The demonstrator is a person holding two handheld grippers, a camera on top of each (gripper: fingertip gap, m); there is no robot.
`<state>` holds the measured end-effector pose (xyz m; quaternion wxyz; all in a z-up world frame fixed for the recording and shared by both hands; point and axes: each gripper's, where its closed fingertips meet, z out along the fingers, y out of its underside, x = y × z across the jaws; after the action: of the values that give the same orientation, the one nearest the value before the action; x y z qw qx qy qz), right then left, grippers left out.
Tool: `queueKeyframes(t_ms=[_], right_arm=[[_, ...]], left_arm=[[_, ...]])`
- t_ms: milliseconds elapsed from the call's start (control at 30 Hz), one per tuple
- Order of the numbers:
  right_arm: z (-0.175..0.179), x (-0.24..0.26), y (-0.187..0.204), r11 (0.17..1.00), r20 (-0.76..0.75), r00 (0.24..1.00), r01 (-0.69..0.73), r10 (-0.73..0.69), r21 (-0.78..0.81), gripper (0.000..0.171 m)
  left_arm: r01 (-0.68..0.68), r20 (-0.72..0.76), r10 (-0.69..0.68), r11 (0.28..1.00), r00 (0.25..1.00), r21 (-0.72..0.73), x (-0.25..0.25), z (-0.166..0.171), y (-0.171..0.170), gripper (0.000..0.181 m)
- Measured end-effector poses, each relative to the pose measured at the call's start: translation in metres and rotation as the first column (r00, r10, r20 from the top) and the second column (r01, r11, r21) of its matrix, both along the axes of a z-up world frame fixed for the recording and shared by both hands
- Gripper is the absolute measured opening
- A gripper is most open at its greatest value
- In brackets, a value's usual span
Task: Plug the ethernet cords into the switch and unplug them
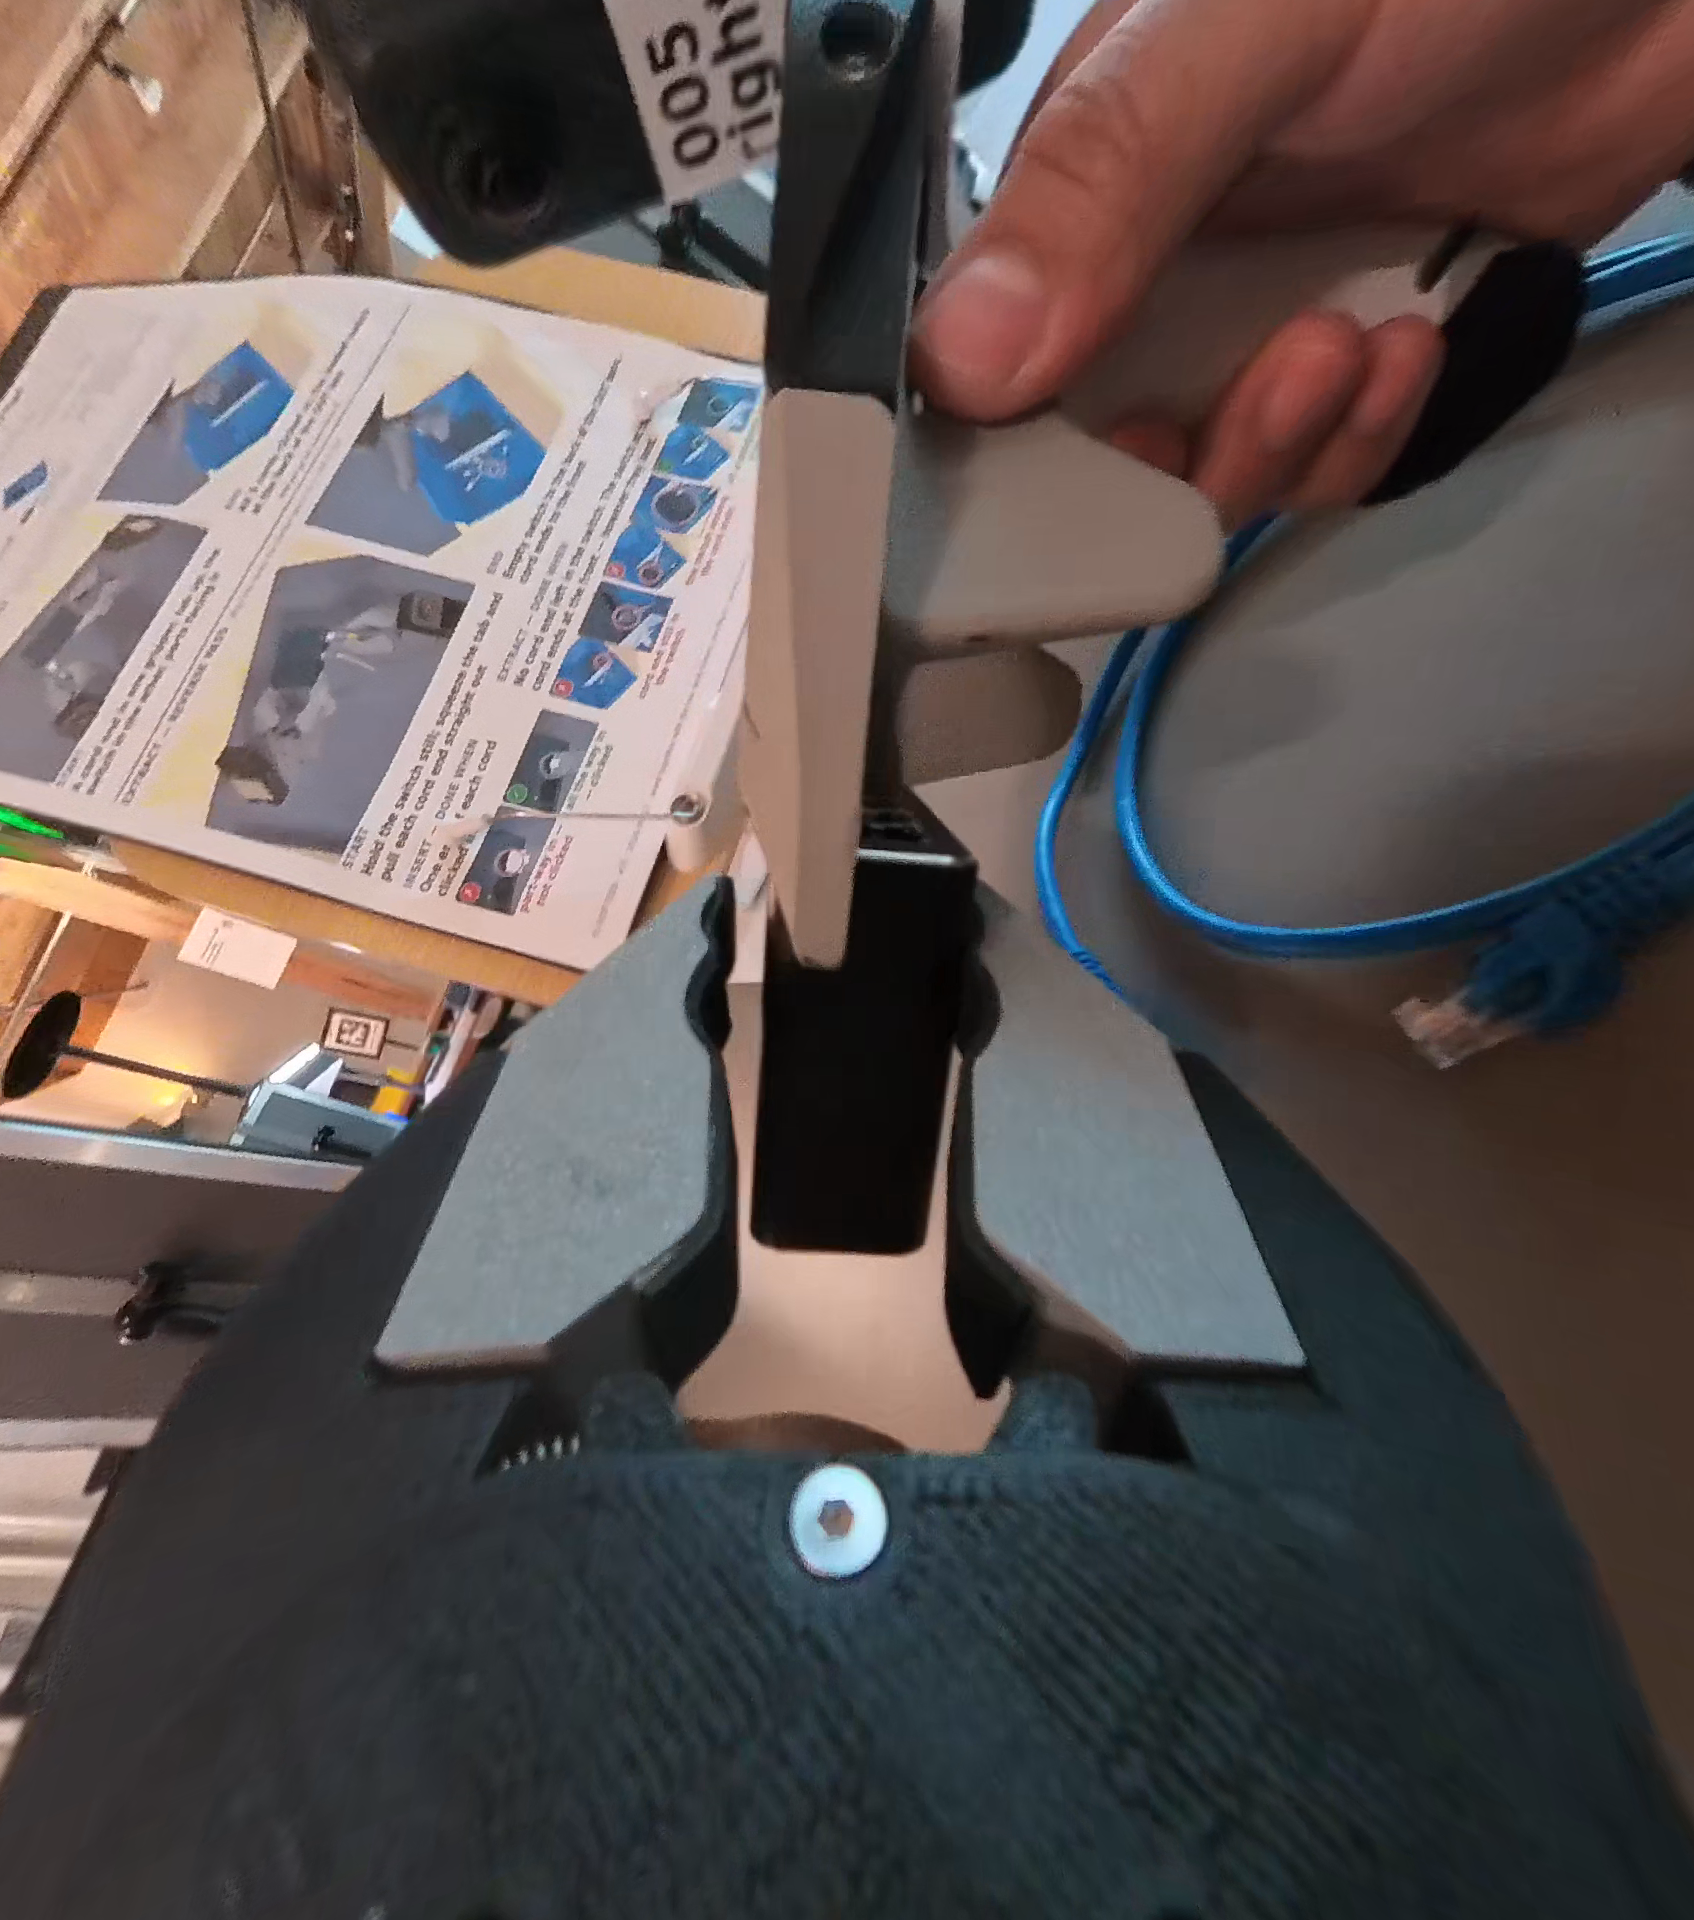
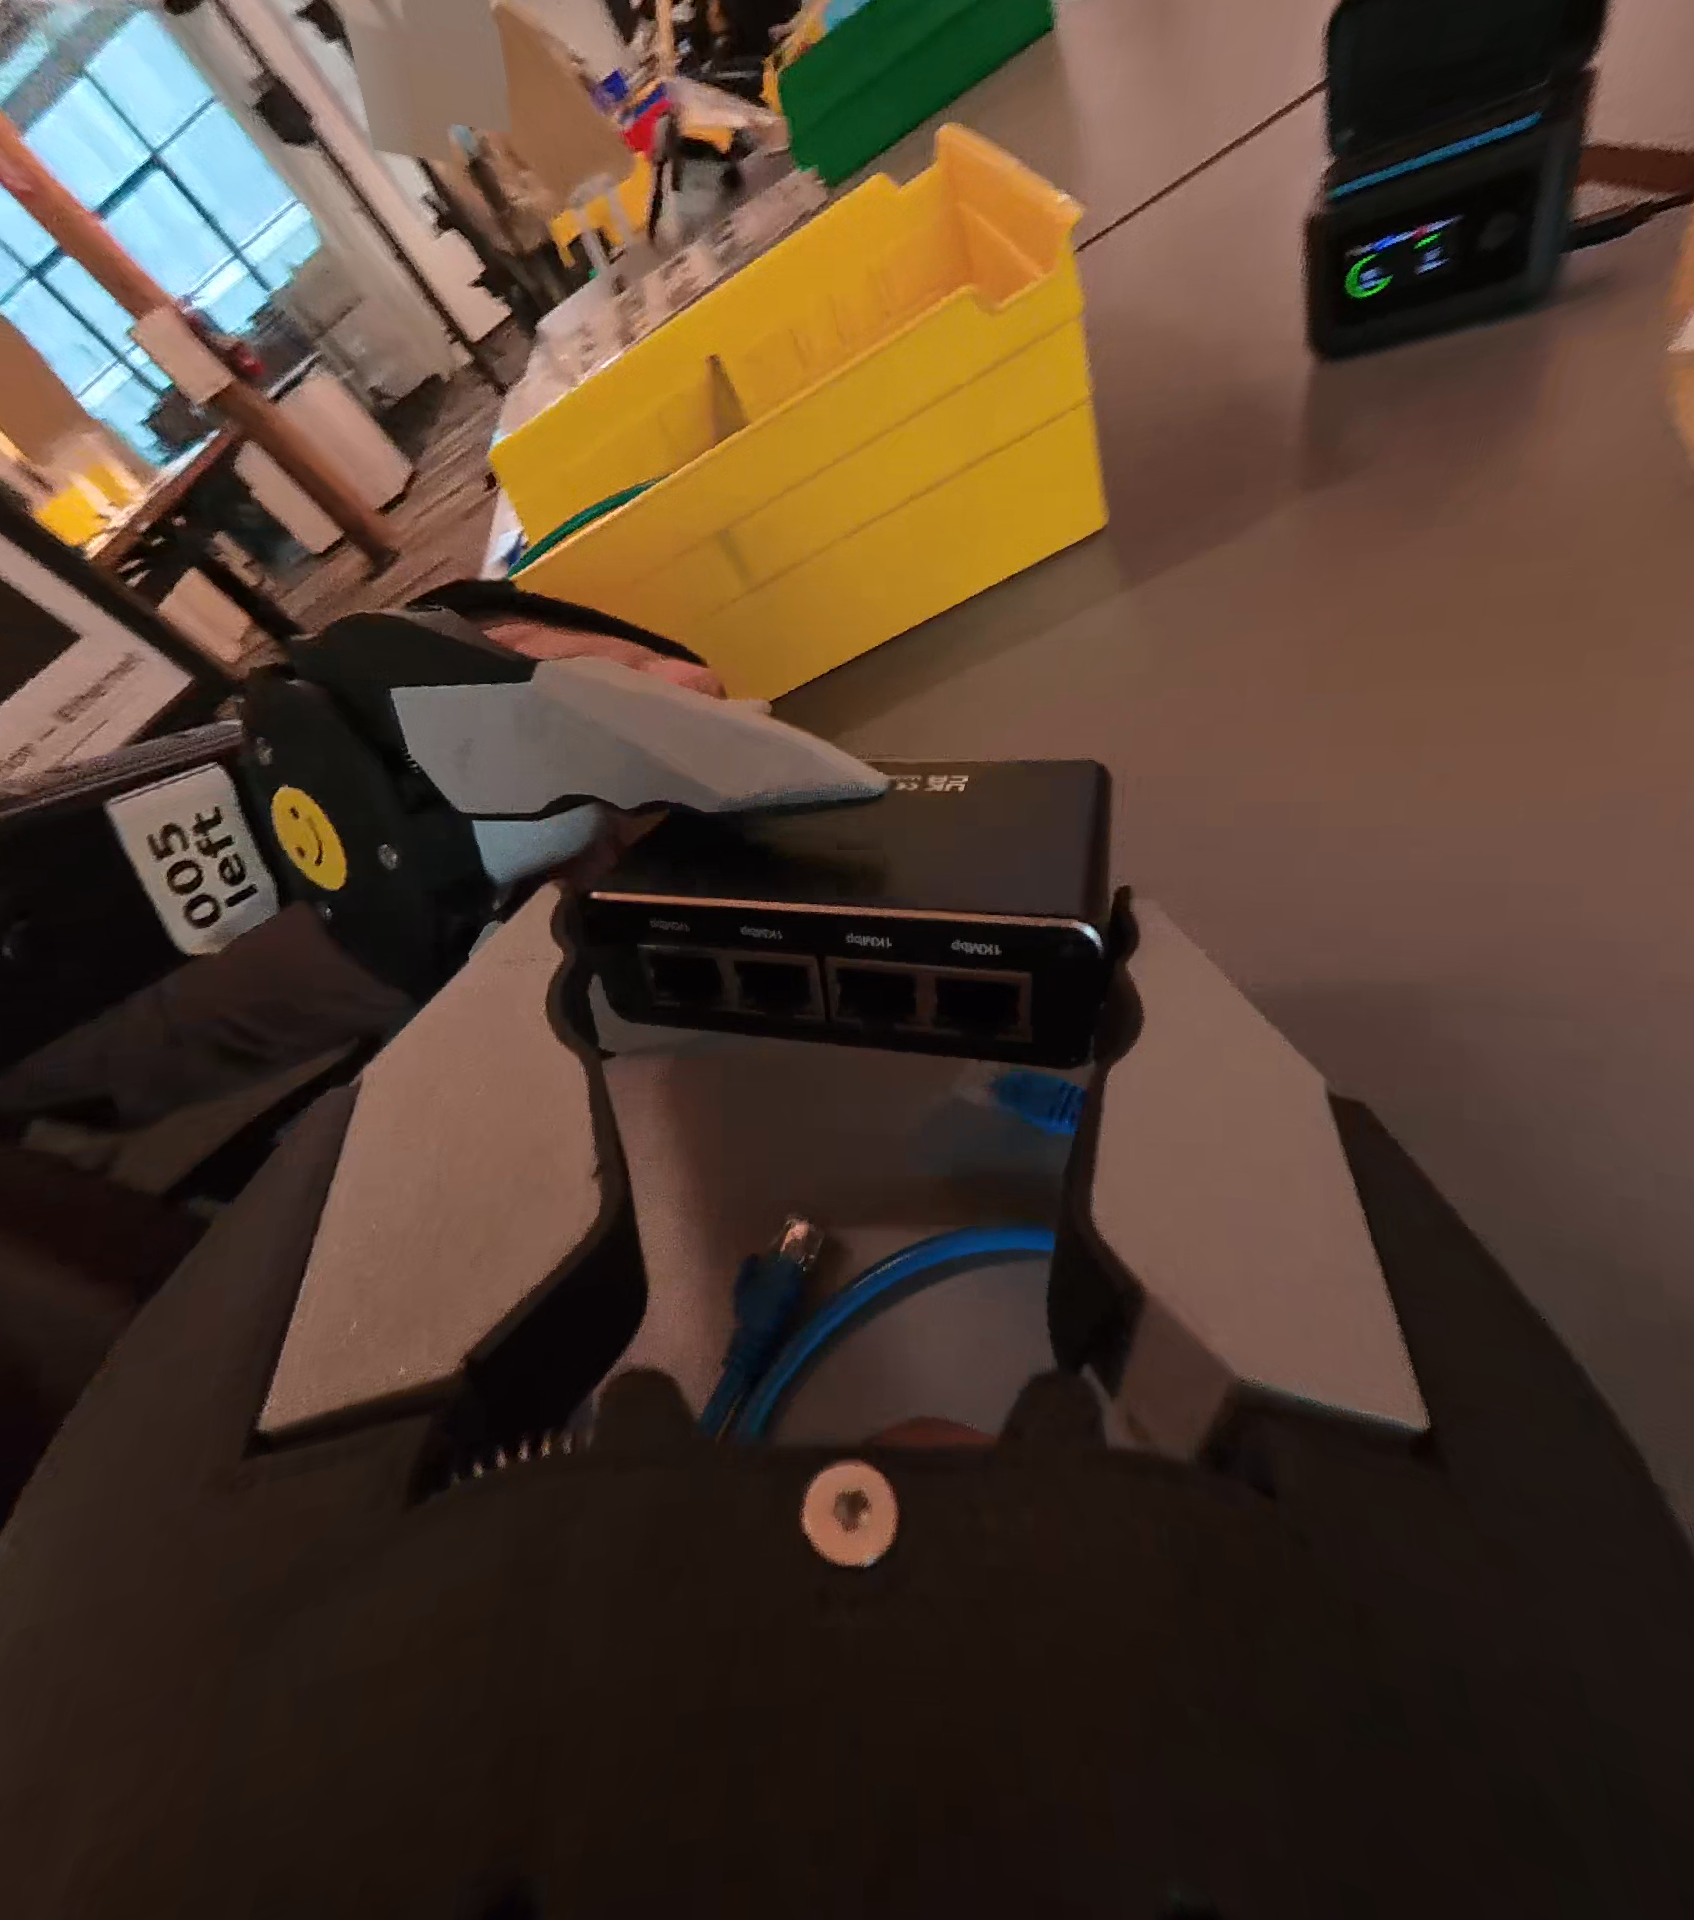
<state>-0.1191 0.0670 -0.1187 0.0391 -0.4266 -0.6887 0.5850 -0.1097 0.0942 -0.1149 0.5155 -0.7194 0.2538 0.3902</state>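
A black ethernet switch (image 2: pixel 853 862) with a row of empty ports is held just above the grey table (image 2: pixel 1445 831). My right gripper (image 2: pixel 848 977) grips its two short ends at the port face. My left gripper (image 1: pixel 848 935) comes from the left and is shut on the switch (image 1: pixel 853 1091) across its top and bottom faces. Its upper finger (image 2: pixel 677 758) lies on the switch top. Blue ethernet cords (image 2: pixel 884 1278) lie loose on the table under the switch, with one plug (image 2: pixel 796 1242) pointing up. In the left wrist view a blue cord (image 1: pixel 1186 883) ends in an unplugged connector (image 1: pixel 1445 1023).
A yellow bin (image 2: pixel 822 436) stands just behind the switch, with a green bin (image 2: pixel 905 62) farther back. A black device with a lit screen (image 2: pixel 1425 260) stands at the back right. A printed instruction sheet (image 1: pixel 355 571) is propped up at the left. A person's hand (image 1: pixel 1238 208) holds the right gripper.
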Motion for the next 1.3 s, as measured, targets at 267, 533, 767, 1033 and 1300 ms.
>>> queueKeyframes(t_ms=[267, 533, 767, 1033, 1300], right_arm=[[-0.002, 0.005, 0.002, 0.999, 0.011, 0.999, -0.046, 0.046, -0.005, 0.096], [-0.009, 0.003, 0.003, 0.999, 0.011, 0.999, -0.042, 0.042, -0.006, 0.096], [-0.005, 0.004, -0.007, 0.998, -0.028, 0.998, -0.046, 0.048, 0.046, 0.095], [0.01, 0.004, 0.011, 1.0, -0.088, 0.996, -0.015, 0.014, -0.009, 0.074], [-0.009, 0.007, 0.016, 0.971, -0.133, 0.99, -0.015, 0.048, 0.24, 0.077]], left_arm=[[0.014, -0.035, -0.016, 0.999, 0.999, -0.045, -0.002, -0.007, -0.004, 0.034], [-0.024, -0.116, 0.013, 0.995, 0.993, -0.098, -0.009, -0.016, -0.004, 0.033], [-0.074, -0.179, 0.06, 0.994, 0.982, -0.075, -0.016, -0.012, -0.002, 0.033], [-0.102, -0.183, 0.099, 0.995, 0.978, -0.009, -0.024, -0.002, -0.006, 0.032], [-0.078, 0.004, 0.078, 0.997, 0.997, -0.021, -0.033, -0.009, -0.009, 0.033]])
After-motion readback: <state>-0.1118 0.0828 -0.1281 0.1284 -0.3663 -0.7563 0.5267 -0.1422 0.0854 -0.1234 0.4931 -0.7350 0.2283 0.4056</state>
